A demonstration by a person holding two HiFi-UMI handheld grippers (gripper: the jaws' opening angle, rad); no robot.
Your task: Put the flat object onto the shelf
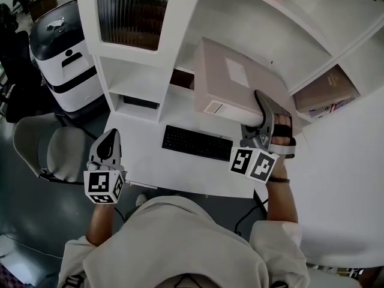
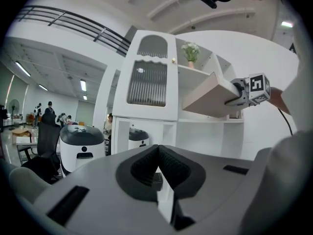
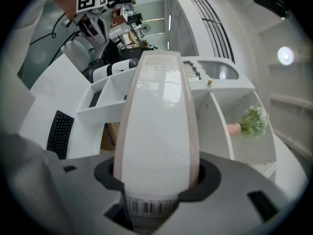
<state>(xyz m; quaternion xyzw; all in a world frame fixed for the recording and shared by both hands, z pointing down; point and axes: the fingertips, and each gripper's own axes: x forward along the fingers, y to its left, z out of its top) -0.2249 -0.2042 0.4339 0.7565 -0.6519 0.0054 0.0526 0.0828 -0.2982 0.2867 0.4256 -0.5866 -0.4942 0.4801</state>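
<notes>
Flat box point(image 1: 231, 80), beige with a white label on its top face, is off the worktop point(image 1: 180, 170) and tilted above its back right corner. Its far end sits at the mouth of an open compartment of the white shelf unit point(image 1: 90, 17); whether it touches the shelf board cannot be told.

The right gripper point(image 1: 264, 116) holds the box by its near edge. In the right gripper view the jaws stand partly spread, one on each broad face of the box point(image 3: 156, 131), pinching it just above a barcode sticker point(image 3: 149, 207).

The left gripper point(image 1: 108, 146) hangs by the worktop's front left corner. Its own view shows the gripper point(image 2: 157, 155) with its jaws pressed together and nothing between them.

Counted: one flat box, two grippers and one black keyboard point(image 1: 197, 143) at the middle of the worktop. One brown book-like pack point(image 1: 327, 92) lies in a shelf compartment on the right. One pot of pale flowers point(image 3: 254, 121) stands on an upper shelf. One grey chair point(image 1: 42, 146) stands off the worktop's left edge. Two white-and-black machines point(image 2: 80, 146) point(image 2: 139, 138) stand on the floor.
</notes>
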